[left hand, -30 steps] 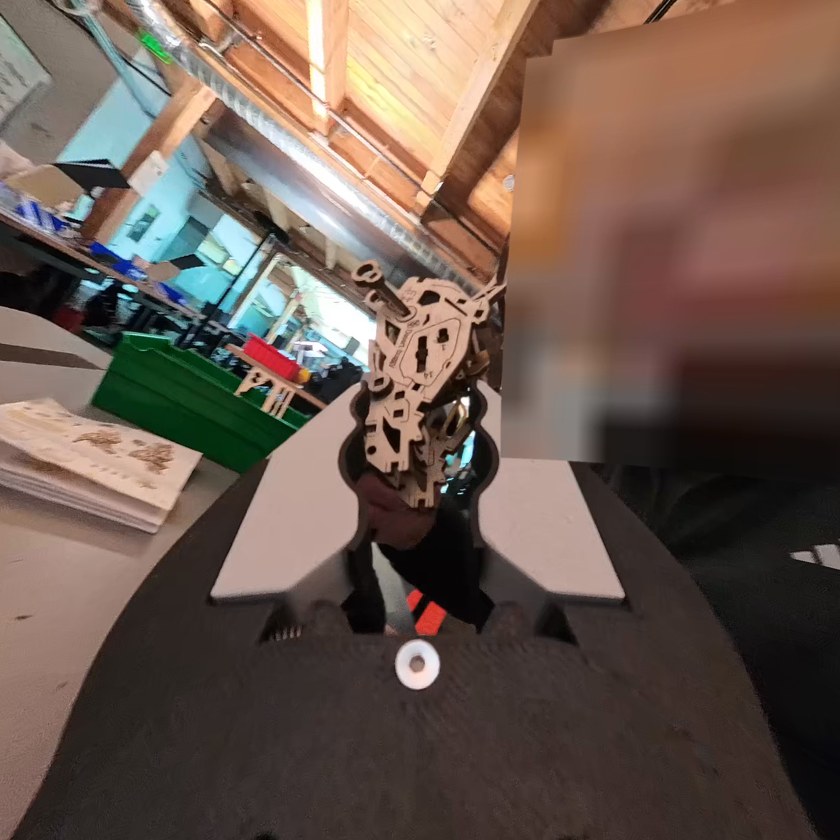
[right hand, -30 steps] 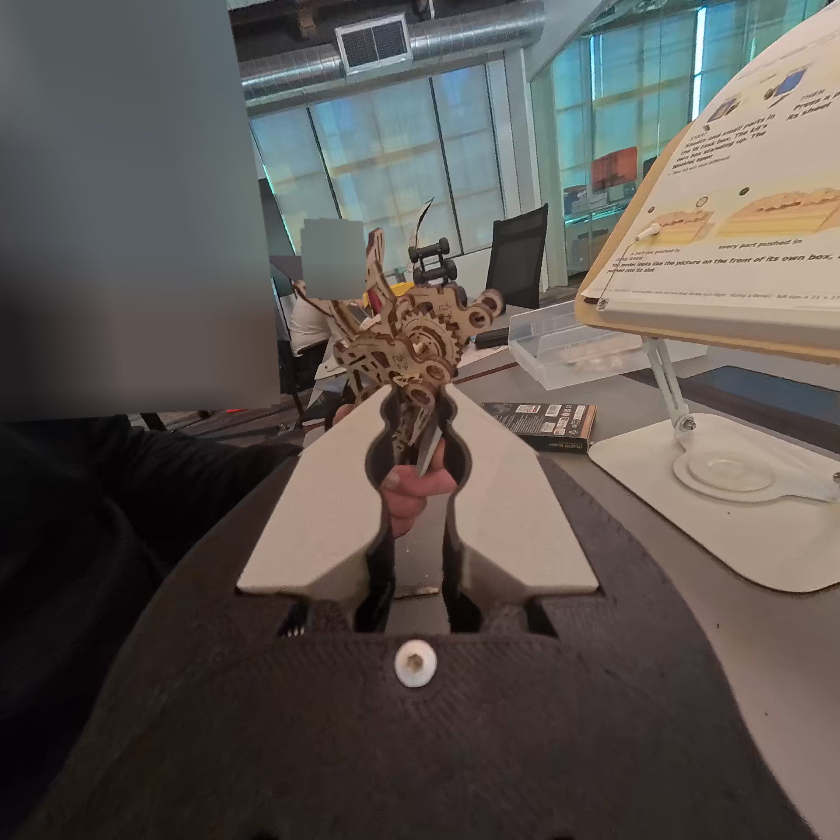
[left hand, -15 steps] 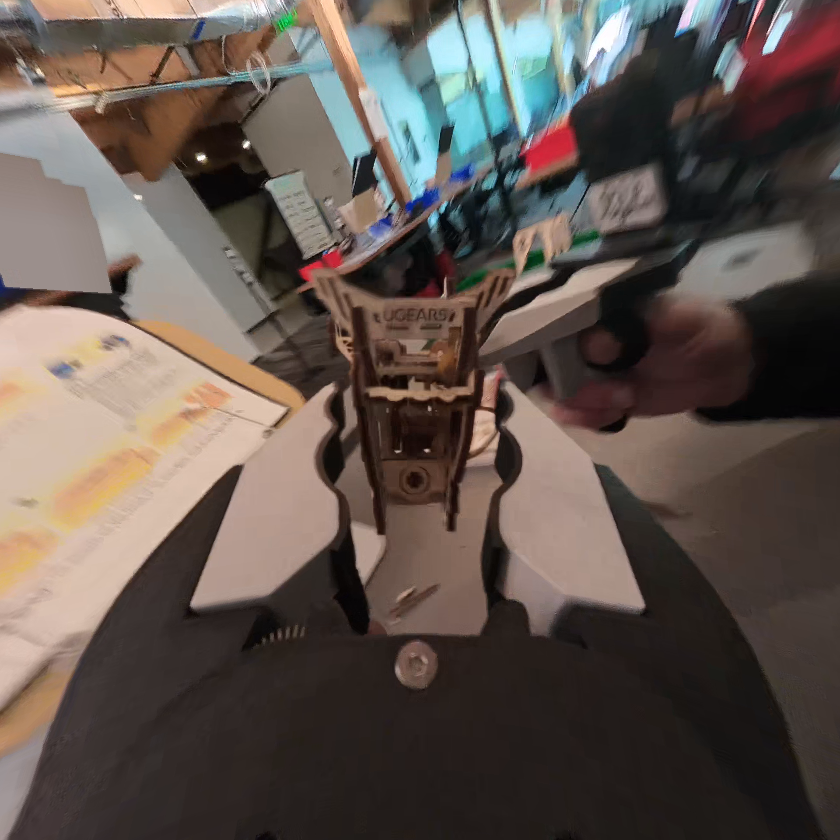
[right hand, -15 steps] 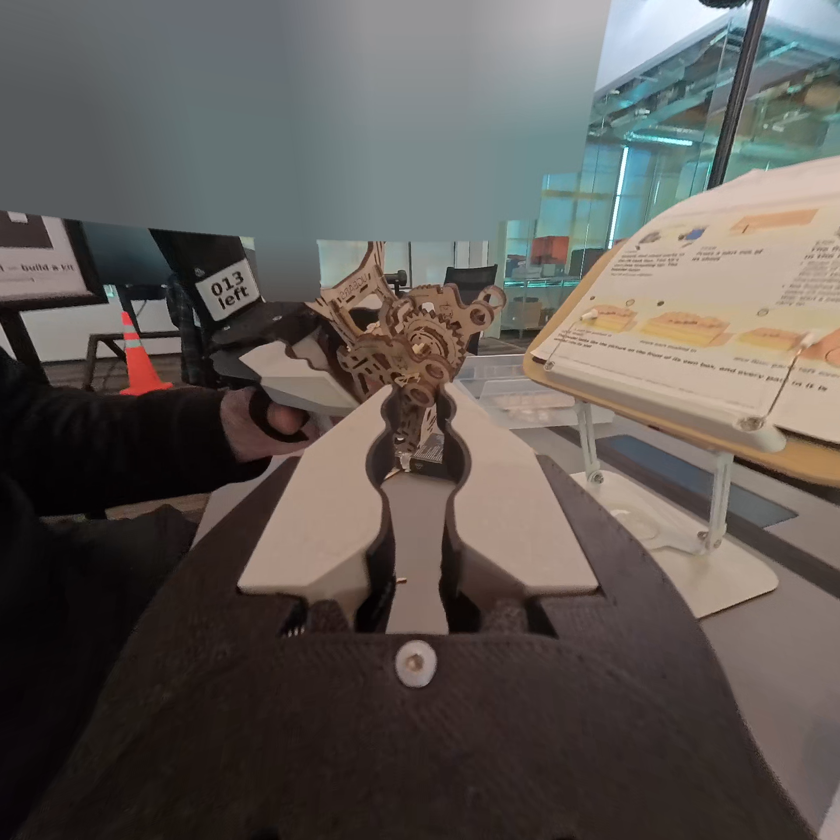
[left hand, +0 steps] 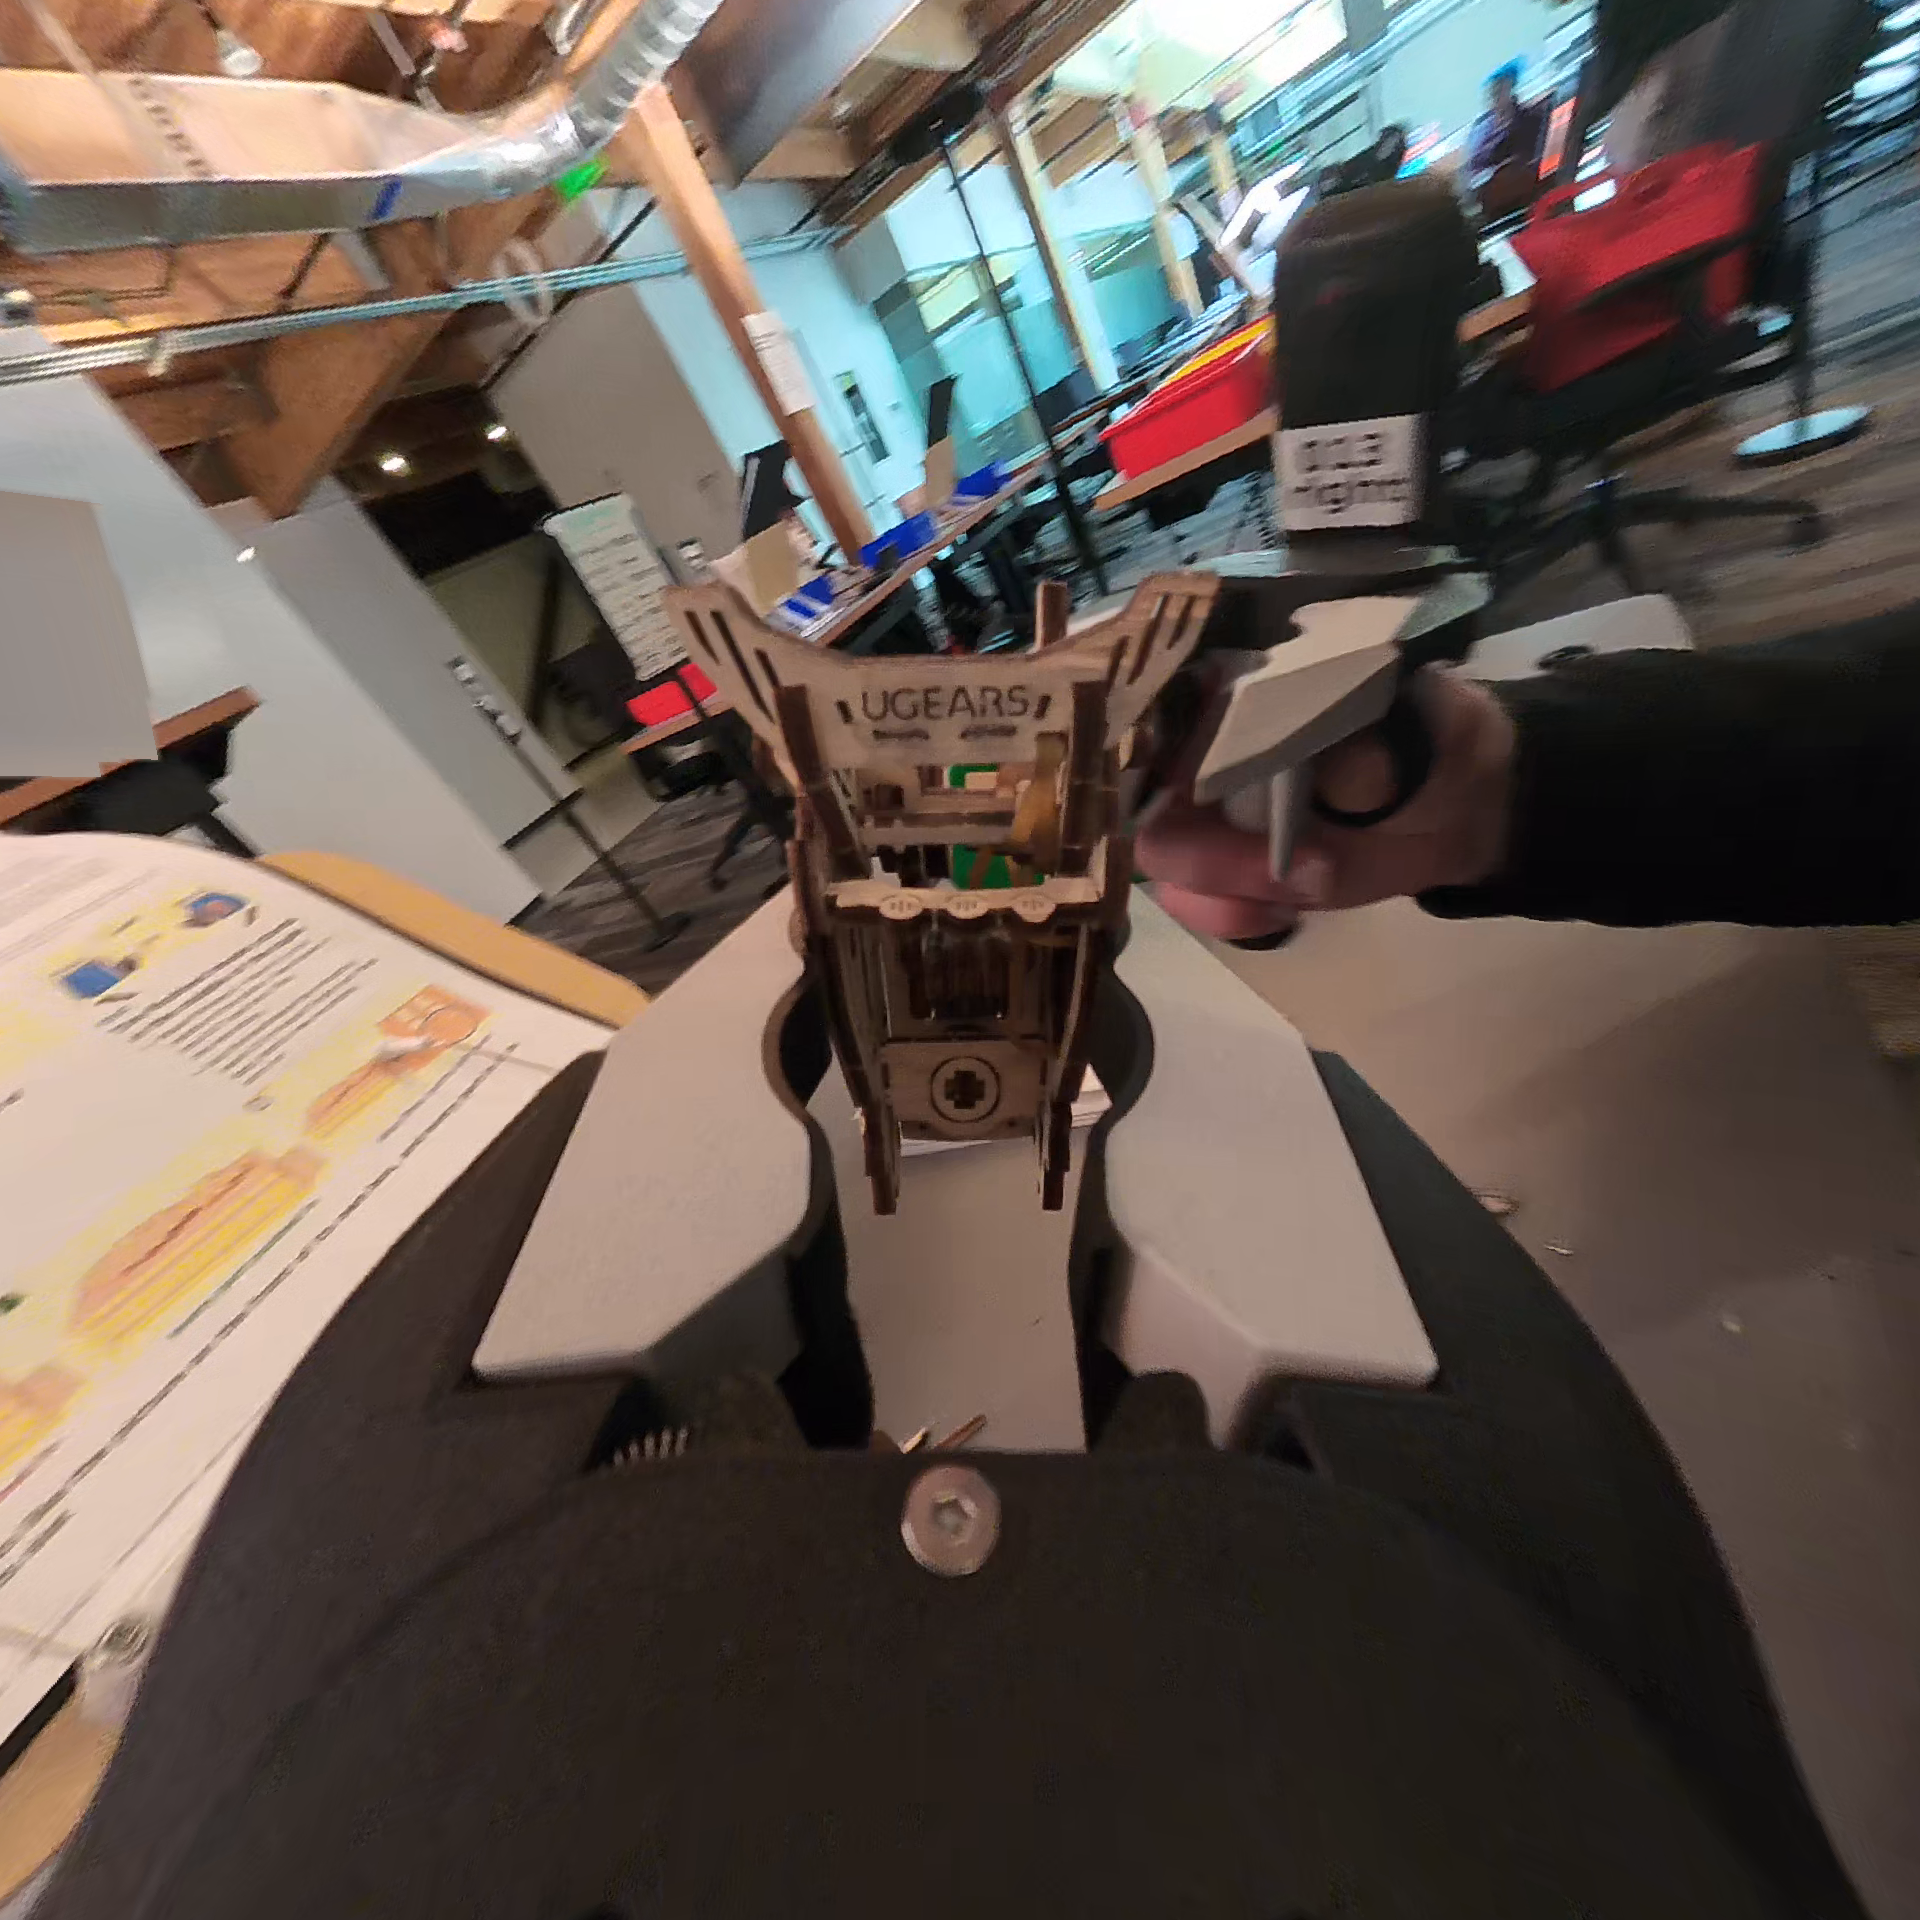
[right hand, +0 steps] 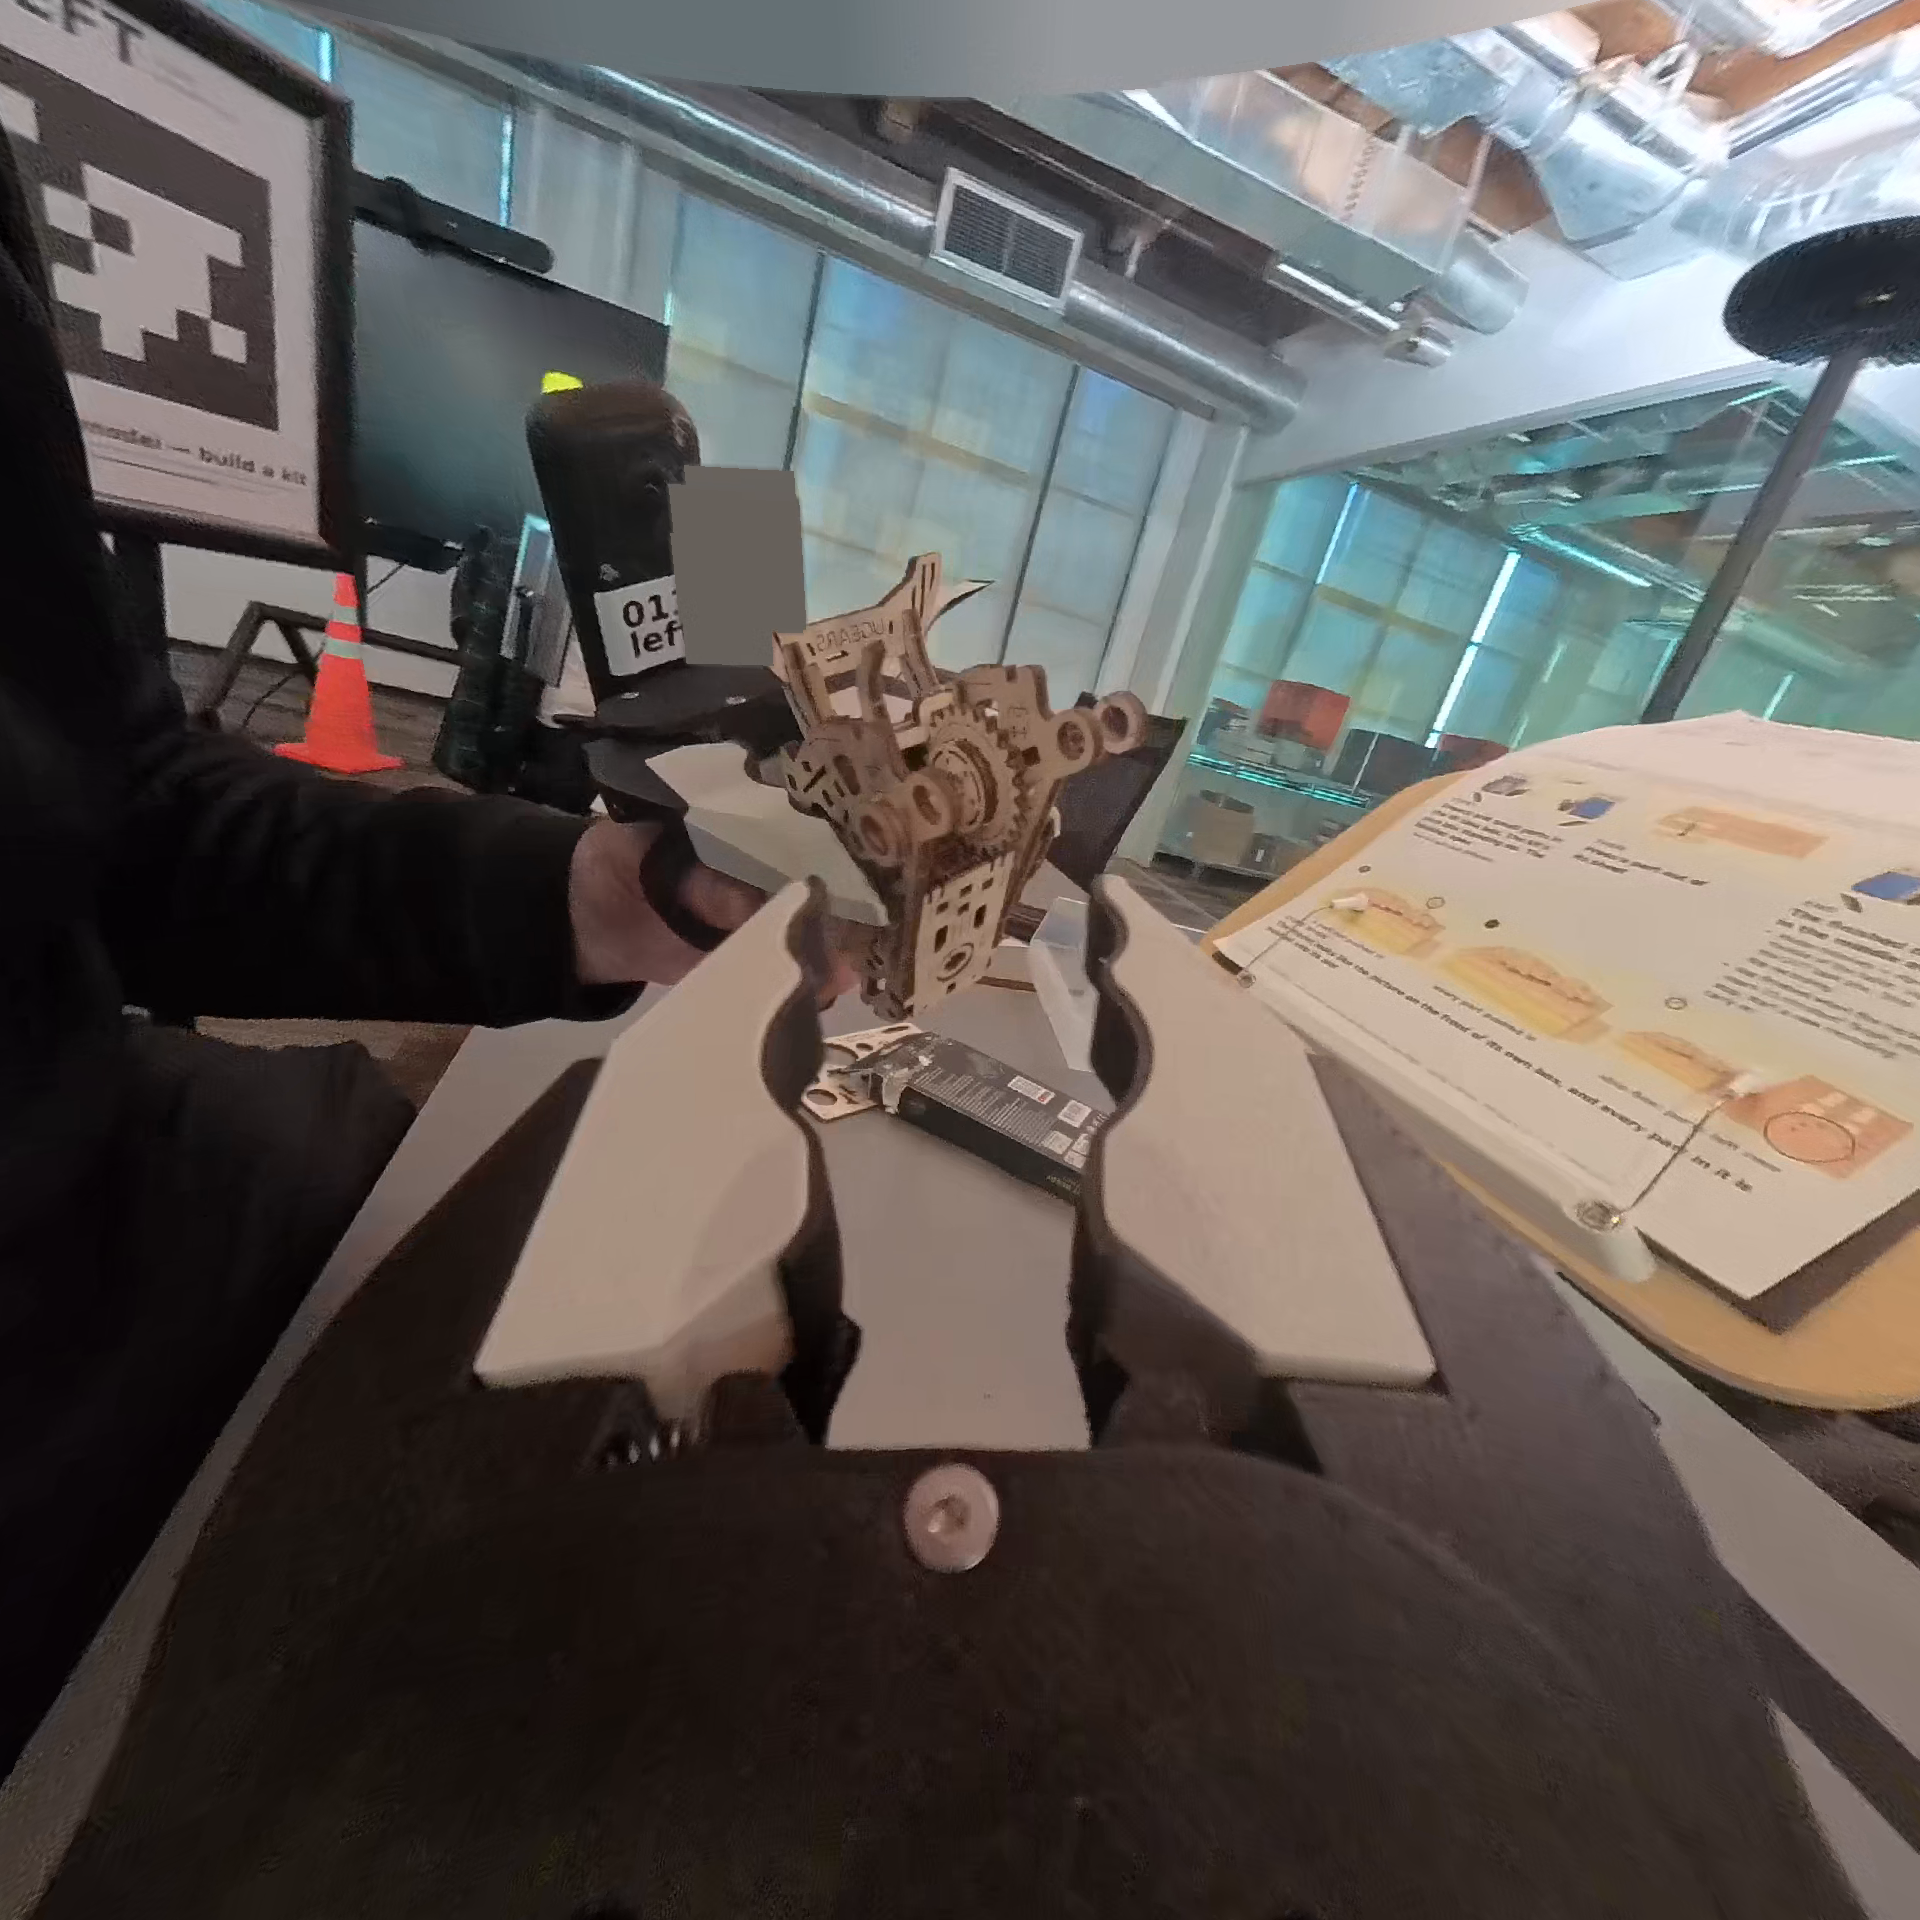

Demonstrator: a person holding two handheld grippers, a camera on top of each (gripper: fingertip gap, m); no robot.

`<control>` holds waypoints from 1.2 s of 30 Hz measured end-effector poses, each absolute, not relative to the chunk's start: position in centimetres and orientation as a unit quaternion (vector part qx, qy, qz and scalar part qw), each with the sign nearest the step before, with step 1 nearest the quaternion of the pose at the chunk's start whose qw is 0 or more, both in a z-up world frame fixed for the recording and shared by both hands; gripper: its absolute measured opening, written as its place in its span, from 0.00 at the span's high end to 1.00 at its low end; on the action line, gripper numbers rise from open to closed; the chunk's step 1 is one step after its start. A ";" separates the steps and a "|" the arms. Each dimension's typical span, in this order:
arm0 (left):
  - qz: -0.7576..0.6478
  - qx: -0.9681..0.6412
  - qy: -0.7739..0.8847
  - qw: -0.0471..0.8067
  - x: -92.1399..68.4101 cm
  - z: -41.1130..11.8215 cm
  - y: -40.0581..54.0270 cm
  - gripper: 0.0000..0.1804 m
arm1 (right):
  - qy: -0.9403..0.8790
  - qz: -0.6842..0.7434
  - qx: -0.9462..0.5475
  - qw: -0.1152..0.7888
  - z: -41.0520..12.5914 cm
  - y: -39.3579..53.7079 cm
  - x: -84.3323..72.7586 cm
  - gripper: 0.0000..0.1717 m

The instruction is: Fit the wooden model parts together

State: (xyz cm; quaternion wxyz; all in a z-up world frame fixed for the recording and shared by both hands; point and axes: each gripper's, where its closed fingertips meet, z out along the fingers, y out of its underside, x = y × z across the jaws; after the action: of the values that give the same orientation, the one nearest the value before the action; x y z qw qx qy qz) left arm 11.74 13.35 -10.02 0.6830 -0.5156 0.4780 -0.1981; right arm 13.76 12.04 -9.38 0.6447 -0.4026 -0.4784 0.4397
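The wooden model (left hand: 956, 935), a pale laser-cut assembly with gears, is held upright above the table between the fingers (left hand: 717, 1143) of my left gripper (left hand: 956, 997). Both fingers press its side plates. The right wrist view shows the same model (right hand: 935, 831) aloft, carried only by the left gripper (right hand: 717, 800). My right gripper (right hand: 953, 904) is open with its fingers (right hand: 675, 1143) wide apart. The model hangs just beyond their tips and neither finger touches it. In the left wrist view the right gripper (left hand: 1299, 717) is to the right of the model, held by a hand.
An open instruction booklet on a wooden stand (left hand: 208, 1091) (right hand: 1558, 987) is beside the work area. A black box (right hand: 997, 1112), a punched wooden sheet (right hand: 852, 1081) and a clear plastic box (right hand: 1060, 977) lie on the grey table (left hand: 1558, 1091) under the model. Less than 4 cm separates the two grippers' tips.
My right gripper was shut on the model's thin edge; it has opened, let go and drawn back a little. My left gripper keeps hold of the model, and both views have swung round.
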 end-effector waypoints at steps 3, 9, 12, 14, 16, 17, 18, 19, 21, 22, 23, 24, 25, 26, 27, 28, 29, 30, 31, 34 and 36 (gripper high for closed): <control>-0.225 -0.506 0.498 0.667 12.5 -10.1 12.4 0.75 | -0.518 0.426 -0.394 0.628 -9.4 11.9 12.8 0.61; -0.288 -0.489 0.514 0.643 13.4 -10.0 11.1 0.75 | -0.553 0.462 -0.356 0.595 -9.2 9.9 10.8 0.62; -0.310 -0.487 0.514 0.634 13.3 -10.2 10.9 0.75 | -0.548 0.471 -0.351 0.595 -9.1 9.8 10.8 0.68; -0.311 -0.490 0.512 0.633 13.3 -10.4 11.0 0.75 | -0.543 0.471 -0.353 0.599 -9.1 9.9 10.8 0.69; -0.304 -0.490 0.507 0.640 13.2 -10.3 11.1 0.72 | -0.543 0.458 -0.345 0.614 -9.1 9.8 10.9 0.69; -0.299 -0.491 0.502 0.646 13.1 -10.1 11.3 0.67 | -0.545 0.448 -0.340 0.622 -9.0 9.6 10.9 0.69; -0.293 -0.496 0.498 0.648 12.9 -10.1 11.4 0.63 | -0.547 0.438 -0.338 0.629 -9.0 9.5 10.9 0.69; -0.286 -0.498 0.501 0.647 12.8 -10.2 11.4 0.64 | -0.548 0.426 -0.335 0.637 -9.1 9.4 10.9 0.69; -0.279 -0.493 0.511 0.647 12.9 -10.3 11.0 0.64 | -0.549 0.418 -0.325 0.646 -9.2 9.1 10.9 0.69; -0.278 -0.493 0.512 0.646 12.9 -10.3 10.8 0.65 | -0.548 0.420 -0.322 0.647 -9.2 9.0 11.0 0.69; -0.275 -0.490 0.516 0.646 12.9 -10.3 10.6 0.68 | -0.544 0.421 -0.317 0.653 -9.1 8.9 11.1 0.69; -0.280 -0.484 0.523 0.643 12.9 -10.3 10.1 0.70 | -0.538 0.424 -0.312 0.658 -8.9 8.9 11.4 0.72; -0.286 -0.481 0.522 0.643 12.9 -10.2 9.9 0.71 | -0.535 0.428 -0.311 0.659 -8.8 8.9 11.5 0.77; -0.289 -0.481 0.522 0.642 13.0 -10.3 9.9 0.71 | -0.534 0.431 -0.310 0.658 -8.8 8.8 11.5 0.77; -0.293 -0.479 0.521 0.642 13.0 -10.3 9.8 0.71 | -0.532 0.433 -0.310 0.658 -8.7 8.8 11.5 0.76; -0.296 -0.480 0.520 0.642 13.0 -10.3 9.8 0.71 | -0.531 0.434 -0.311 0.658 -8.7 8.8 11.5 0.76; -0.297 -0.480 0.520 0.641 13.0 -10.3 9.8 0.71 | -0.531 0.433 -0.313 0.657 -8.8 8.8 11.5 0.76; -0.296 -0.482 0.521 0.639 12.9 -10.4 9.9 0.71 | -0.533 0.432 -0.316 0.656 -8.9 8.8 11.5 0.76; -0.296 -0.483 0.522 0.638 12.9 -10.5 9.9 0.71 | -0.533 0.432 -0.320 0.653 -9.0 8.9 11.4 0.76; -0.311 -0.482 0.521 0.631 12.9 -10.7 9.9 0.72 | -0.538 0.426 -0.323 0.651 -9.1 8.9 11.4 0.77; -0.324 -0.481 0.520 0.627 12.9 -10.7 9.8 0.72 | -0.543 0.420 -0.325 0.651 -9.0 8.8 11.3 0.77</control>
State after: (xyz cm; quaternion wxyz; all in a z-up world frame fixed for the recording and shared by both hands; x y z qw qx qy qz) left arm 12.88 9.77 -10.66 0.6273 -0.4805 0.5201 -0.3241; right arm 11.32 8.78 -9.04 0.6508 -0.3250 -0.5428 0.4197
